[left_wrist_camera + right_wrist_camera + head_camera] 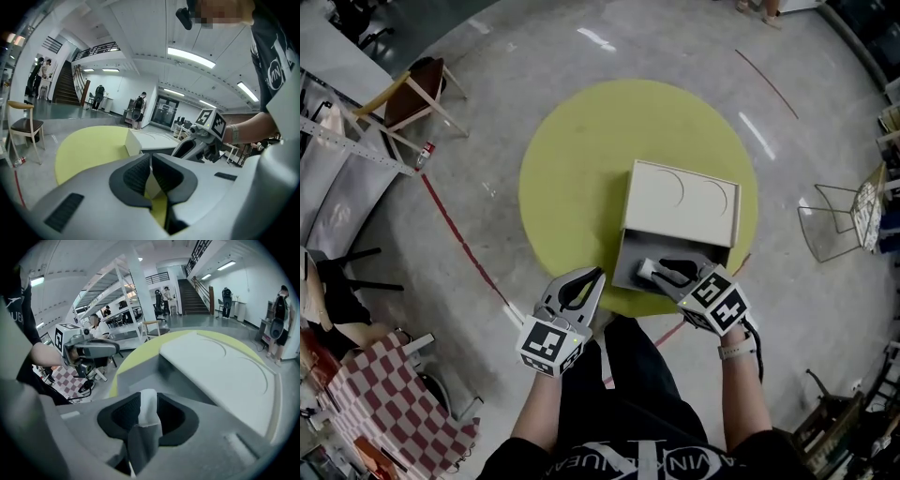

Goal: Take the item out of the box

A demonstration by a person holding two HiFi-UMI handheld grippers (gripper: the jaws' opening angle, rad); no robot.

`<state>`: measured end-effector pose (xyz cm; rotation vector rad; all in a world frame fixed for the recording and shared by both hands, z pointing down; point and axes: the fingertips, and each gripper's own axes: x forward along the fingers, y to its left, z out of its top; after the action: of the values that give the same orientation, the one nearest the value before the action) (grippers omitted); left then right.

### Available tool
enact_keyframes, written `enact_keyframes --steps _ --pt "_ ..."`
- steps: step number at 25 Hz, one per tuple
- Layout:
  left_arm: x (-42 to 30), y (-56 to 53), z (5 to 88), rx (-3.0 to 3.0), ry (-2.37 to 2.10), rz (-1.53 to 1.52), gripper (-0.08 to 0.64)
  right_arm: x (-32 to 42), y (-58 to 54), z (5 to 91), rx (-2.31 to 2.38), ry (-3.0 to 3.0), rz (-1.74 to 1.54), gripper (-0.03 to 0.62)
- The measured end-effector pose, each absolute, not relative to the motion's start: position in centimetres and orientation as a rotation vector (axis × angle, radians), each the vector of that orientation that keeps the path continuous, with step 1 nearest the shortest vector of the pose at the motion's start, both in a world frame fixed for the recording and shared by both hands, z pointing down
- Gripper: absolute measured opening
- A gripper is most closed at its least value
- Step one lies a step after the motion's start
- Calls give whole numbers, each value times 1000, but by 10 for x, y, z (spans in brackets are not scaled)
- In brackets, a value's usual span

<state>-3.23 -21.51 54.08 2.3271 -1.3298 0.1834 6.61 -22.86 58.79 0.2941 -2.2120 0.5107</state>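
A beige box (680,202) lies on the round yellow-green table (572,159), and its near end is open on a grey inside (675,258). My right gripper (645,269) reaches into that opening from the right. In the right gripper view a small white item (149,408) stands between the pads and touches both, with the box top (220,366) beyond it. My left gripper (598,275) hovers at the table's near edge, left of the box. Its tips meet and hold nothing (151,161).
A wooden chair (417,94) stands at the far left and a wire chair (844,220) at the right. A red-checked cloth (384,394) lies at the lower left. A red line (459,239) crosses the floor. People (138,110) stand far off in the hall.
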Motion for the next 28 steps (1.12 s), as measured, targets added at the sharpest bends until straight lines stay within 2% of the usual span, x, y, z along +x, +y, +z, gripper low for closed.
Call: enact_keyframes --steps 11,28 --pt "-37 -215 543 2297 -1356 164 21 64 -222 609 167 -2130 529 173" --pt "-48 -209 543 2259 -1388 102 21 55 -226 629 109 -2041 387 181"
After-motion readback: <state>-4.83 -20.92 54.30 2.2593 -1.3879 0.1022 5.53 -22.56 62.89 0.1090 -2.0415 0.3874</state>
